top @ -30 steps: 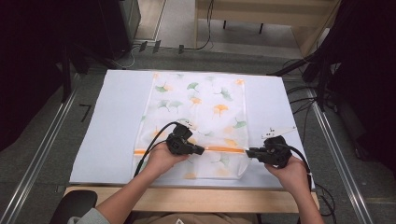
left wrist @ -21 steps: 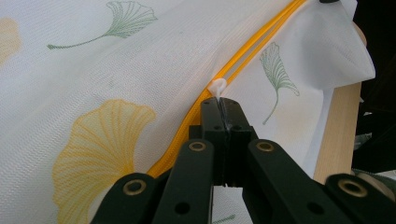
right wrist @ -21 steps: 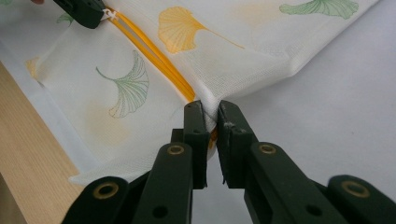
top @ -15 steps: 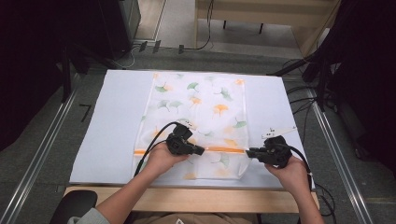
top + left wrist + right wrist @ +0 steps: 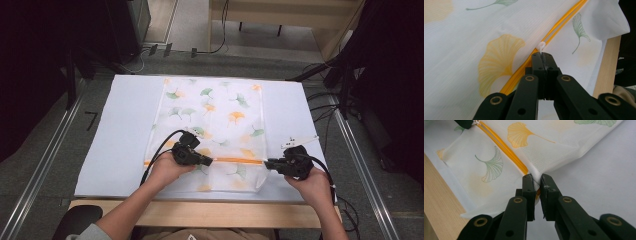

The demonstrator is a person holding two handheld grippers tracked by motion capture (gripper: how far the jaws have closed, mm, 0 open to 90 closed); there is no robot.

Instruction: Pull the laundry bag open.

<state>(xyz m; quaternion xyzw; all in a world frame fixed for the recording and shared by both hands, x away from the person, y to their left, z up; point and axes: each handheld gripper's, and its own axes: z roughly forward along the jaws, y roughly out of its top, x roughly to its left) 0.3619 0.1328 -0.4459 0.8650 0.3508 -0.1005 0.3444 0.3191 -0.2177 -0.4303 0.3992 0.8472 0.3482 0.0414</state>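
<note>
Here, a white mesh bag (image 5: pixel 215 130) bears ginkgo leaves and an orange zipper (image 5: pixel 237 160).

High view sits above my side of the table (image 5: pixel 125 125), facing forward and down, far off; my left gripper (image 5: pixel 542 55) camera looks along its jaws, very close on the orange zipper (image 5: pixel 559 25); my right gripper (image 5: pixel 537 180) camera likewise close, at the bag (image 5: pixel 549 147) edge; all three share that zipper.
</note>
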